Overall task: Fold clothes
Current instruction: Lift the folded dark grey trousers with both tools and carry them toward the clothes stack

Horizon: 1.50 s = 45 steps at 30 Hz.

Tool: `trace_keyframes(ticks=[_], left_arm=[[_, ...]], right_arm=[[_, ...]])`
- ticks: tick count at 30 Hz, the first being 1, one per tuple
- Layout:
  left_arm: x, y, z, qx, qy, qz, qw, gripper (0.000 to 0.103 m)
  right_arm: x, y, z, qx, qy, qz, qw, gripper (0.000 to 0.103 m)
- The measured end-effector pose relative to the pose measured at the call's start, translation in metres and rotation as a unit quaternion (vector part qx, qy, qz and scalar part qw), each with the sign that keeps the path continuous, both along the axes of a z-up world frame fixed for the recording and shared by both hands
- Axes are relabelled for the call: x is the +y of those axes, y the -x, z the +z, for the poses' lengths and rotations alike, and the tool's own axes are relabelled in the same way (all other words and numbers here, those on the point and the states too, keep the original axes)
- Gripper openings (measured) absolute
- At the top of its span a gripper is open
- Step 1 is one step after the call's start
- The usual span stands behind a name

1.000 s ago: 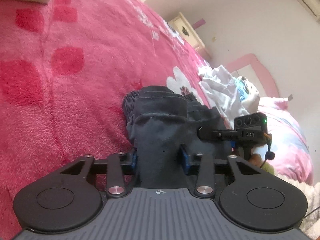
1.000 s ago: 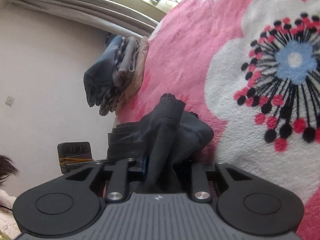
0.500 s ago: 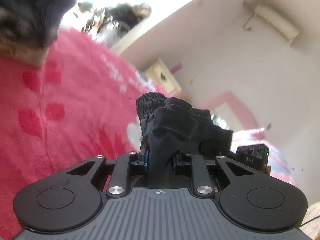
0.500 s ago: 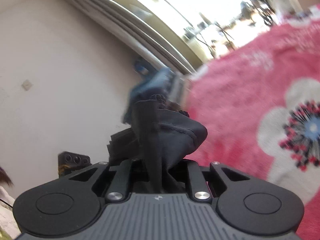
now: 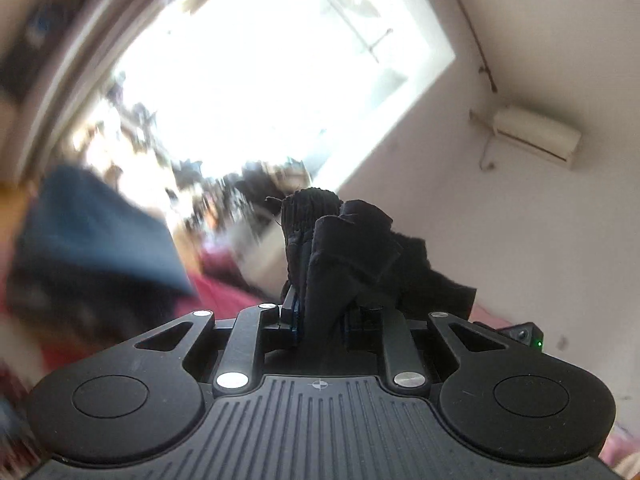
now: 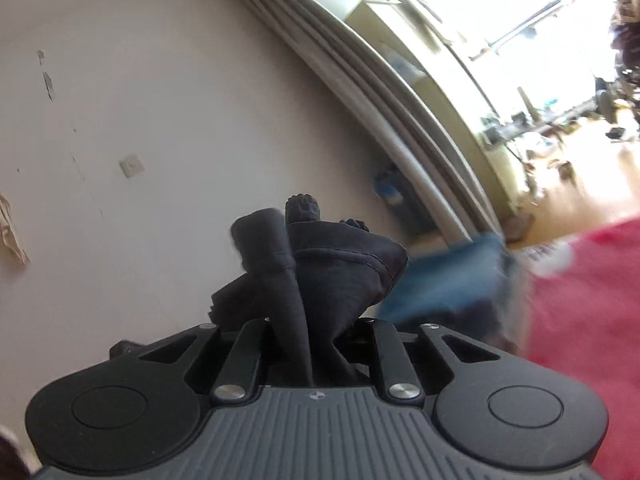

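You've got both the left gripper (image 5: 320, 320) and right gripper (image 6: 316, 344) pinching the dark garment (image 5: 344, 248), bunched at 12 o'clock; folding's barely started.

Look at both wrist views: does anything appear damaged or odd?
Yes. The wall left of the right gripper has chipped, peeling paint. Otherwise, both it and the left gripper clamp the dark garment, bunched rather than flat.
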State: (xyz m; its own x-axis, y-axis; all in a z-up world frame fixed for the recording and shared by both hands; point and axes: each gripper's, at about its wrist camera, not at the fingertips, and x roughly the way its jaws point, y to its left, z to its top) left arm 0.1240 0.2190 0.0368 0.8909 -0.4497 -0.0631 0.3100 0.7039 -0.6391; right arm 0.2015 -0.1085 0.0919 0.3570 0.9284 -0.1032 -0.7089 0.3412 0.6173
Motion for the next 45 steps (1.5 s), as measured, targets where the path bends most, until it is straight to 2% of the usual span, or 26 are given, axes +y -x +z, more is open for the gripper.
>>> trace_keyframes(ticks=[4,7,11,15,20,25,31,35,41,43,45], left_arm=[[0.035,-0.021,0.028,-0.013,-0.026,0.043,0.9987,0.017],[0.056,-0.045,0.033,-0.008,-0.021,0.062,0.9978,0.017],[0.080,-0.083,0.017,0.017,0.004,0.074,0.9971,0.017],[0.097,-0.116,-0.011,0.046,0.019,0.085,0.9951,0.017],[0.113,-0.138,-0.022,0.066,0.020,0.087,0.9938,0.017],[0.119,-0.165,-0.023,0.089,-0.003,0.089,0.9920,0.017],[0.125,-0.201,-0.049,0.138,-0.027,0.100,0.9850,0.020],[0.131,-0.209,-0.061,0.153,-0.011,0.110,0.9821,0.020],[0.140,-0.212,-0.058,0.166,0.018,0.117,0.9790,0.021],[0.140,-0.216,-0.065,0.186,0.015,0.124,0.9746,0.024],[0.142,-0.223,-0.075,0.209,0.008,0.131,0.9691,0.032]], right_arm=[[0.052,-0.043,0.013,0.009,-0.017,0.008,1.000,0.015],[0.082,-0.075,0.013,0.023,-0.024,0.013,0.999,0.015],[0.110,-0.114,0.007,0.042,-0.013,0.011,0.999,0.015],[0.133,-0.150,-0.005,0.056,0.015,0.002,0.998,0.015],[0.149,-0.180,-0.017,0.060,0.038,-0.006,0.997,0.015],[0.158,-0.210,-0.035,0.070,0.047,-0.015,0.996,0.015],[0.168,-0.243,-0.063,0.086,0.074,-0.034,0.993,0.015],[0.173,-0.261,-0.076,0.101,0.083,-0.041,0.991,0.015],[0.180,-0.281,-0.081,0.109,0.085,-0.032,0.990,0.015],[0.184,-0.290,-0.091,0.122,0.100,-0.038,0.987,0.016],[0.189,-0.299,-0.102,0.139,0.119,-0.047,0.982,0.023]])
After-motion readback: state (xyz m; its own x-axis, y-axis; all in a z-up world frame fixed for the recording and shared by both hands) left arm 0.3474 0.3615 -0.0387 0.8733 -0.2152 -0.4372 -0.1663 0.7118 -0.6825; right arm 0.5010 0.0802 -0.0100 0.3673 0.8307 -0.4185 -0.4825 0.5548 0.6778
